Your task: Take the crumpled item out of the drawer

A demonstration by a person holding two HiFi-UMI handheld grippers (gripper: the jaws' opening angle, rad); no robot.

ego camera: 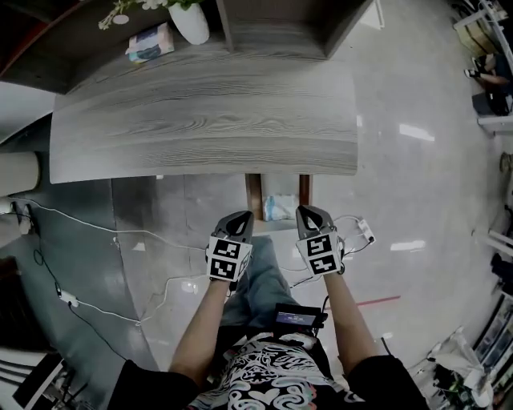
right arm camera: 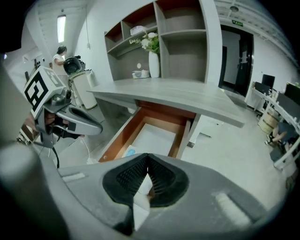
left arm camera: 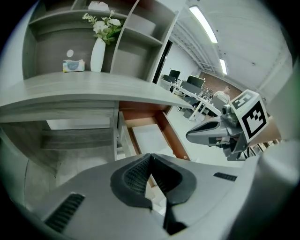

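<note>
The wooden drawer [ego camera: 255, 195] stands pulled out from under the grey desk [ego camera: 200, 120]. Inside it lies a crumpled pale-blue item [ego camera: 279, 207], of which a small blue part [right arm camera: 128, 152] shows in the right gripper view. My left gripper [ego camera: 242, 218] hovers at the drawer's near left corner, jaws shut with nothing between them. My right gripper [ego camera: 309, 213] hangs at the near right corner, also shut and empty. Each gripper view looks over its own shut jaws [left arm camera: 150, 157] [right arm camera: 147, 157] into the pale drawer floor [left arm camera: 149, 137] [right arm camera: 152, 136]. Neither gripper touches the item.
A white vase [ego camera: 191, 22] with flowers and a tissue box [ego camera: 150, 42] stand at the desk's back, under open shelves [right arm camera: 180, 33]. White cables [ego camera: 88, 218] and a power strip [ego camera: 365, 231] lie on the floor around the person's legs.
</note>
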